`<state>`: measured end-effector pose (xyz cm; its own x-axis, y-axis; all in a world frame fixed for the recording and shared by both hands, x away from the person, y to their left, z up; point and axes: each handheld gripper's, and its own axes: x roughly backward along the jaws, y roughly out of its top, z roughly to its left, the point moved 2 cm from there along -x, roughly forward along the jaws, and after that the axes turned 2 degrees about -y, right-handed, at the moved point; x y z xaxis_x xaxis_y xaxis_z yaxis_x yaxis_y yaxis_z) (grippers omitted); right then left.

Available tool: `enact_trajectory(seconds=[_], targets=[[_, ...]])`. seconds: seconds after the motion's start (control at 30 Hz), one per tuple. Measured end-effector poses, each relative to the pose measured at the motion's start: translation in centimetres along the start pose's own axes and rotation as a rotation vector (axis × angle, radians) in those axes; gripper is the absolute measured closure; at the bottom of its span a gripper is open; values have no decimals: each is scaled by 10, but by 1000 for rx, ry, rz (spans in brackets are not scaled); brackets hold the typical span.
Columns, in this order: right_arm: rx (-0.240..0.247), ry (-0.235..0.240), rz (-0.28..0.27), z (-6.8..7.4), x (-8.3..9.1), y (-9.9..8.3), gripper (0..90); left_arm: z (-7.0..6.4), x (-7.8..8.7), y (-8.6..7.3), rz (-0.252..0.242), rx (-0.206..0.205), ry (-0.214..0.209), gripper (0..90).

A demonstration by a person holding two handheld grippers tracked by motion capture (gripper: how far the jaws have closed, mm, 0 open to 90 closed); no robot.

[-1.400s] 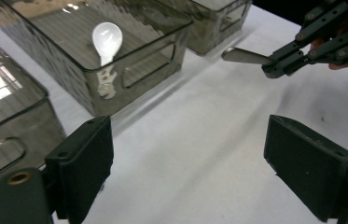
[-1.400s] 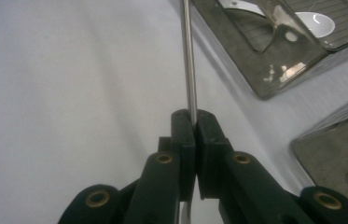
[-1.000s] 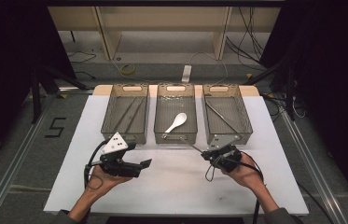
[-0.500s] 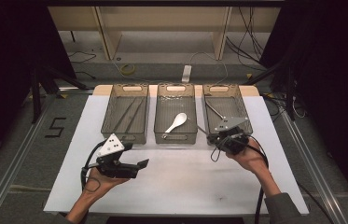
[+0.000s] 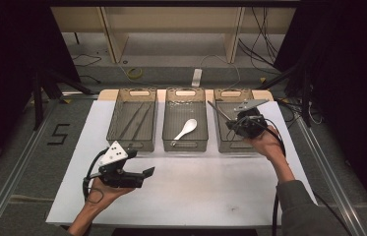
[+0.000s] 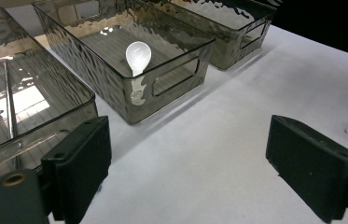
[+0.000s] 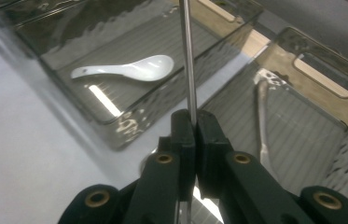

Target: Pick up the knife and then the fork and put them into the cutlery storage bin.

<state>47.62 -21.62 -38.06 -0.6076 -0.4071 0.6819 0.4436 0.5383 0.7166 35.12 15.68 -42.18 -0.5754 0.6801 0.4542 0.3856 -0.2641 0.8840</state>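
My right gripper (image 5: 231, 123) hovers over the right-hand bin (image 5: 236, 147), shut on a thin metal rod (image 5: 219, 110). In the right gripper view the rod (image 7: 186, 56) rises straight from the closed tips (image 7: 195, 119), above the wall between the right and middle bins. Another metal utensil (image 7: 261, 116) lies on that bin's floor. A white spoon (image 5: 186, 129) lies in the middle bin (image 5: 185, 146). My left gripper (image 5: 144, 178) is held open low over the white table at front left, nothing between its jaws (image 6: 188, 163).
The left bin (image 5: 132, 144) holds thin metal rods (image 6: 8, 98). All three smoky clear bins stand in a row at the back of the white tabletop (image 5: 210, 191). Dark floor with cables and shelving legs lies beyond the table's far edge.
My right gripper has carried the rod forward from the table in front of the right bin to above that bin. The left gripper has drifted slightly and stays open.
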Motion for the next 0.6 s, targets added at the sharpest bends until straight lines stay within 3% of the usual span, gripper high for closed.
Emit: enact_trajectory(seconds=[0.3, 0.6], targets=[[-64, -39, 36, -28, -17, 6, 880, 1, 0, 0, -8, 4, 4, 124], [-139, -73, 79, -47, -33, 5, 880, 1, 0, 1, -15, 5, 8, 122]])
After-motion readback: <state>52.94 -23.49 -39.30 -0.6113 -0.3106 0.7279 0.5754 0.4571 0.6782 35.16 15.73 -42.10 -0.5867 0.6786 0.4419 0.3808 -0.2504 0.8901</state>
